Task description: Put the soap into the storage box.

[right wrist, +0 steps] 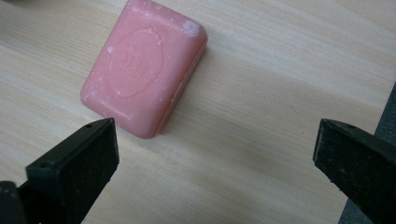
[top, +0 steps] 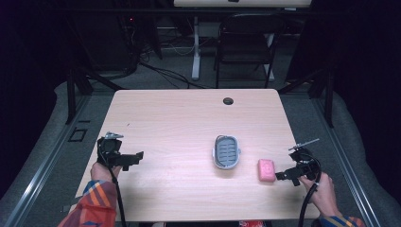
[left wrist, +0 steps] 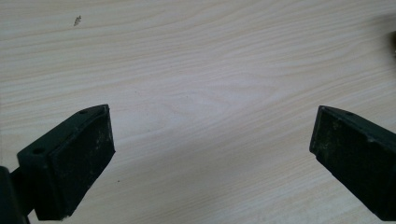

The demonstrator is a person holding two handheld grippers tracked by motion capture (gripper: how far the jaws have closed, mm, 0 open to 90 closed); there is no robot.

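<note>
A pink bar of soap [top: 266, 170] lies flat on the light wooden table [top: 179, 118], near its right front. A grey soap dish [top: 226, 152] with a slotted insert sits just left of it, apart from it. My right gripper [top: 282, 175] is beside the soap on its right, jaws open. In the right gripper view the soap [right wrist: 143, 68] lies ahead and to the left of the open right gripper [right wrist: 215, 140], untouched. My left gripper [top: 139, 156] hovers over the table's left front, open, with only bare wood between its fingers [left wrist: 79, 158].
A round cable hole [top: 228, 100] is in the table's far side. Beyond the table stand a dark folding chair [top: 246, 42] and a white desk leg [top: 196, 47]. The table's right edge [right wrist: 390, 107] is close to my right gripper.
</note>
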